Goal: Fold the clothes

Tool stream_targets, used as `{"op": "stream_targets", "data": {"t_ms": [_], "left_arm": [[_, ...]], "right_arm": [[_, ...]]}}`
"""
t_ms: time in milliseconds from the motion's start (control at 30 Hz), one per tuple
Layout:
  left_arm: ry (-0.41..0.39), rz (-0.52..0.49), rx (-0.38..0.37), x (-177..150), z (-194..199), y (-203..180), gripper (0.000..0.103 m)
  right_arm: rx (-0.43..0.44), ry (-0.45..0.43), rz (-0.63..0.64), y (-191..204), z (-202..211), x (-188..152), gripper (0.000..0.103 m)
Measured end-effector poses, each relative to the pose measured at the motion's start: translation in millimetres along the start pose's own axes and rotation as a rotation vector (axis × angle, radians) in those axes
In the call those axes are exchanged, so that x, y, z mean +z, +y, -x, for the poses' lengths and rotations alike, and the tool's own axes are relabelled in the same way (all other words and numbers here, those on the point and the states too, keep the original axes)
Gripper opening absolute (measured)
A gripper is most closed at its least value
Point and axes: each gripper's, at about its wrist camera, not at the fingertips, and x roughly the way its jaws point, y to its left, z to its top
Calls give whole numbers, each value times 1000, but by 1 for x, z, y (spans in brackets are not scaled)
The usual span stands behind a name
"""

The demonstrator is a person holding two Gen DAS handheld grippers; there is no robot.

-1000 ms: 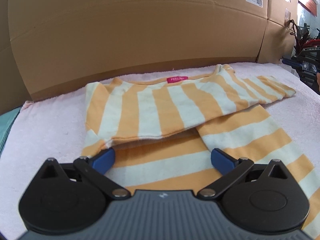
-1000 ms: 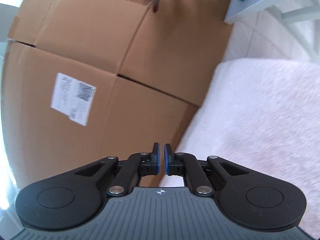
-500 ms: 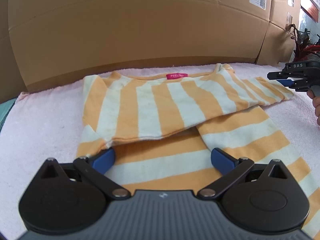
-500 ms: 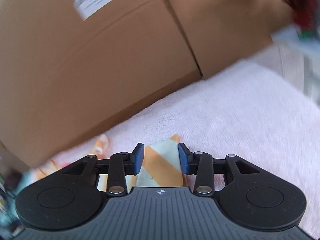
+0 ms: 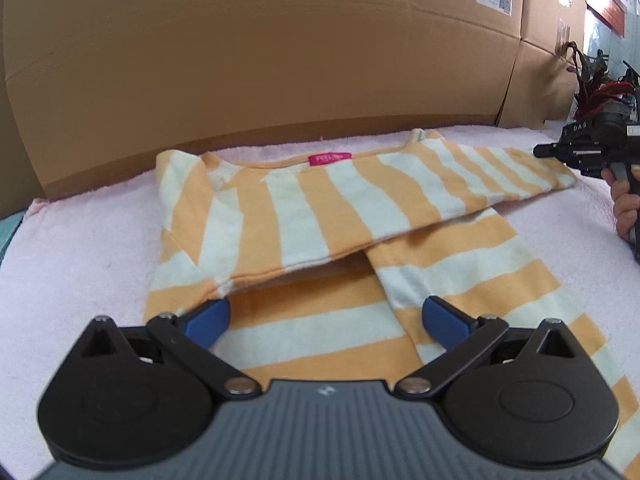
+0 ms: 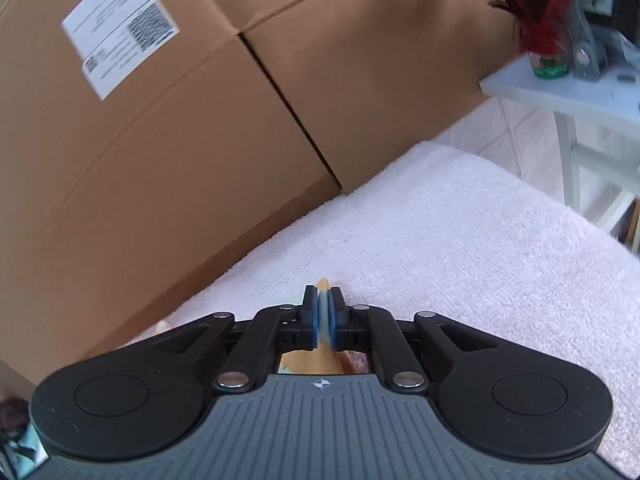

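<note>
Nearest to the left wrist camera, the left gripper [image 5: 326,314] has its jaws standing wide apart, and its blue pads [image 5: 210,316] press on nothing; they are over the lower part of the striped shirt [image 5: 320,216], which shows between them. The shirt, with orange and pale stripes, lies on a pink towel [image 5: 80,248] that covers the work surface. Its upper part is folded down over the lower part, so that the stripes of the top layer run toward the camera and the stripes below run across. A small pink label [image 5: 330,159] sits at the neckline on the far edge of the shirt. One sleeve [image 5: 500,172] stretches out to the right, and at its end the right gripper [image 5: 560,152] is seen from the side, carried by a hand [image 5: 626,204] at the right border of the picture. In the right wrist view, the right gripper [image 6: 322,312] is closing its jaws, with only a narrow gap, and a fold of the striped cloth is pinched between the pads; a small orange tip of the sleeve [image 6: 322,282] comes out just beyond them. Behind the towel stand big cardboard boxes [image 5: 280,60], one of which carries a white shipping label [image 6: 120,30]. Farther right there is a white table [image 6: 560,92] with a red feathery object [image 6: 532,12] on it.
</note>
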Motion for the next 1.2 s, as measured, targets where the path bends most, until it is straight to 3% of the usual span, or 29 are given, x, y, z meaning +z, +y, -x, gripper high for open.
{"op": "stream_targets", "data": {"t_ms": [67, 100, 167, 233, 367, 400, 500, 533, 567, 600, 633, 733, 800, 867, 900, 933, 1000, 1033, 1067, 1133, 1200], "left_arm": [[13, 26, -12, 1, -2, 4, 102], [10, 30, 2, 0, 1, 5, 102], [1, 35, 41, -3, 10, 5, 102], [-34, 39, 57, -10, 29, 5, 102], [-84, 38, 69, -26, 59, 6, 102], [-95, 34, 72, -29, 64, 6, 102], [-125, 8, 79, -33, 72, 5, 102], [-132, -3, 94, -36, 75, 6, 102], [-142, -10, 105, -38, 78, 7, 102], [-148, -3, 111, -41, 82, 11, 102], [-154, 4, 115, -44, 86, 15, 102], [-166, 38, 119, -54, 99, 30, 102], [-176, 60, 114, -61, 109, 39, 102], [-191, 72, 97, -68, 121, 47, 102], [-200, 74, 86, -72, 128, 51, 102], [-198, 76, 87, -78, 134, 55, 102], [-192, 79, 91, -89, 145, 62, 102], [-181, 86, 97, -97, 151, 67, 102], [-172, 98, 101, -104, 157, 72, 102], [-157, 130, 100, -119, 169, 82, 102], [-142, 176, 65, -128, 177, 92, 102]], "right_arm": [[11, -1, -38, -6, -1, 1, 12], [-1, -23, -43, -6, 2, 2, 23], [-56, -115, -49, -1, 19, 5, 36], [3, -176, -32, 14, 40, 4, 36], [273, -44, -28, 55, 47, -12, 46], [348, 48, -48, 65, 35, -18, 46], [443, 269, -194, 76, -4, -36, 45], [413, 308, -249, 68, -14, -39, 44], [373, 317, -301, 55, -21, -41, 37], [339, 318, -353, 39, -25, -42, 8], [322, 292, -405, 21, -23, -39, 0], [239, 169, -515, -22, -3, -25, 0], [148, 108, -481, -26, 15, -14, 15], [168, 116, -417, -11, 28, -13, 26], [222, 153, -378, 0, 30, -16, 29], [244, 187, -346, 10, 30, -20, 29], [172, 208, -284, 20, 30, -26, 30], [122, 190, -270, 17, 29, -25, 20], [85, 178, -279, 12, 29, -25, 3], [75, 172, -401, 2, 33, -26, 2], [93, 159, -299, 32, 43, -29, 26]]}}
